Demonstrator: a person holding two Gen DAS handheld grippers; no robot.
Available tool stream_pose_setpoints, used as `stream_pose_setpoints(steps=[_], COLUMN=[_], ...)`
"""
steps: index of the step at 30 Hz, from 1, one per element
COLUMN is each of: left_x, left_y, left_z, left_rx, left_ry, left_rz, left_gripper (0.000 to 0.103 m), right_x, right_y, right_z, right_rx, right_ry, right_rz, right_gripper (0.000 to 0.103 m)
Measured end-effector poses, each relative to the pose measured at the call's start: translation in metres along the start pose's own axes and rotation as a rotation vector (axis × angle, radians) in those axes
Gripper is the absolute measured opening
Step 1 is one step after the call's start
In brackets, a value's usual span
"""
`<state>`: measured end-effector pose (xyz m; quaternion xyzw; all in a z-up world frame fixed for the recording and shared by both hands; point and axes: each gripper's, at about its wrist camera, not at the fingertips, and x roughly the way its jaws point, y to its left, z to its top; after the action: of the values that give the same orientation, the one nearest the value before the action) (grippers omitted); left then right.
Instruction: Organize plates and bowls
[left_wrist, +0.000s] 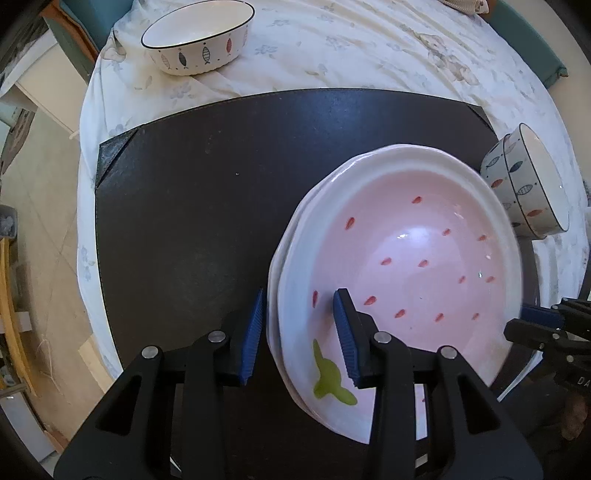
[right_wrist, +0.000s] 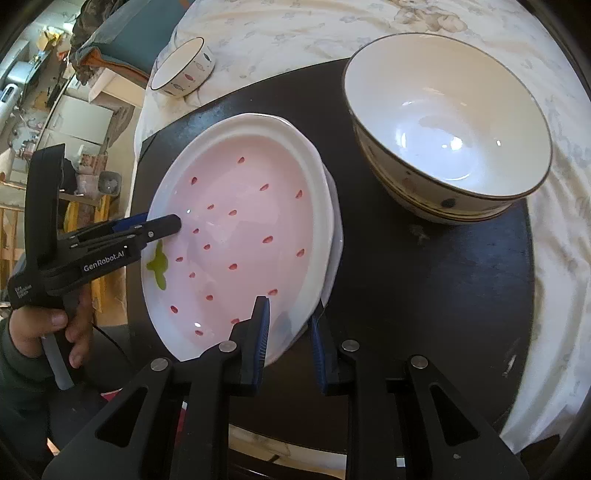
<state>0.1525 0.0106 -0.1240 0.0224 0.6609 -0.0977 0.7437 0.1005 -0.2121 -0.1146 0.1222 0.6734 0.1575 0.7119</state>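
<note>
Left wrist view: the left tongs (left_wrist: 300, 334) straddle the near-left rim of the strawberry plate (left_wrist: 406, 258), one blue pad outside, one inside the pink well, with a visible gap to the rim, so they look parted rather than clamped. The plate sits on another white plate on the black mat (left_wrist: 192, 221) on the worktop. Its long axis seems to run from the green stem mark (left_wrist: 330, 376) near the tongs toward the stacked fish bowls (left_wrist: 528, 184) just beyond its far edge. If one side lifts first, the glazed plate could slide off the lower one or knock those bowls. A lone fish bowl (left_wrist: 199, 37) stands well apart on the tablecloth.

Right wrist view: the right tongs (right_wrist: 290, 332) likewise bracket the opposite rim, seemingly not yet pinching. The left tongs reach in from the left. A shallow bite on the slick rim risks slipping.
</note>
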Motion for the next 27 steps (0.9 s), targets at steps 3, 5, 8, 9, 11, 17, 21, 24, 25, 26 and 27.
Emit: stream_pose_setpoints(steps=[3,5,8,9,11,17,21,24,25,26,27], left_x=[0.001,0.001,-0.004,-0.006,-0.015,-0.051,-0.082,-0.107,-0.114,-0.119,-0.124], left_y=[0.001,-0.001,-0.004,-0.005,-0.006,-0.013,-0.024,-0.041,-0.046,-0.049,-0.051], left_z=[0.0,0.002,0.001,0.0,-0.003,-0.017,-0.031,-0.043,-0.046,-0.047,-0.049], left_rx=[-0.008,-0.009,0.016,0.017,0.011,-0.005,-0.009,-0.01,-0.013,-0.019,-0.026], left_ry=[0.002,0.008,-0.002,-0.004,-0.024,-0.165,-0.283,-0.395,-0.421,-0.436,-0.45], left_rz=[-0.003,0.003,0.04,0.046,0.047,0.115,0.106,0.181,0.198,0.204,0.201], left_gripper=[0.035,0.035,0.035,0.035,0.035,0.036,0.063,0.073,0.073,0.073,0.073], right_x=[-0.005,-0.011,-0.023,-0.026,-0.031,-0.039,-0.049,-0.061,-0.065,-0.07,-0.074], right_y=[-0.002,-0.002,0.004,0.006,0.014,0.024,0.014,0.005,0.003,0.001,-0.002], right_z=[-0.003,-0.003,-0.005,-0.006,-0.006,-0.008,-0.01,-0.013,-0.014,-0.015,-0.017], right_rx=[0.002,-0.01,-0.048,-0.061,-0.097,-0.143,-0.081,-0.016,0.0,0.016,0.037], right_ry=[-0.014,-0.041,-0.111,-0.125,-0.156,-0.226,-0.289,-0.335,-0.349,-0.362,-0.377], right_rz=[0.007,-0.011,-0.038,-0.031,-0.029,-0.039,-0.026,0.014,0.019,0.023,0.027], right_gripper=[0.028,0.029,0.058,0.061,0.068,0.093,0.103,0.103,0.103,0.103,0.103])
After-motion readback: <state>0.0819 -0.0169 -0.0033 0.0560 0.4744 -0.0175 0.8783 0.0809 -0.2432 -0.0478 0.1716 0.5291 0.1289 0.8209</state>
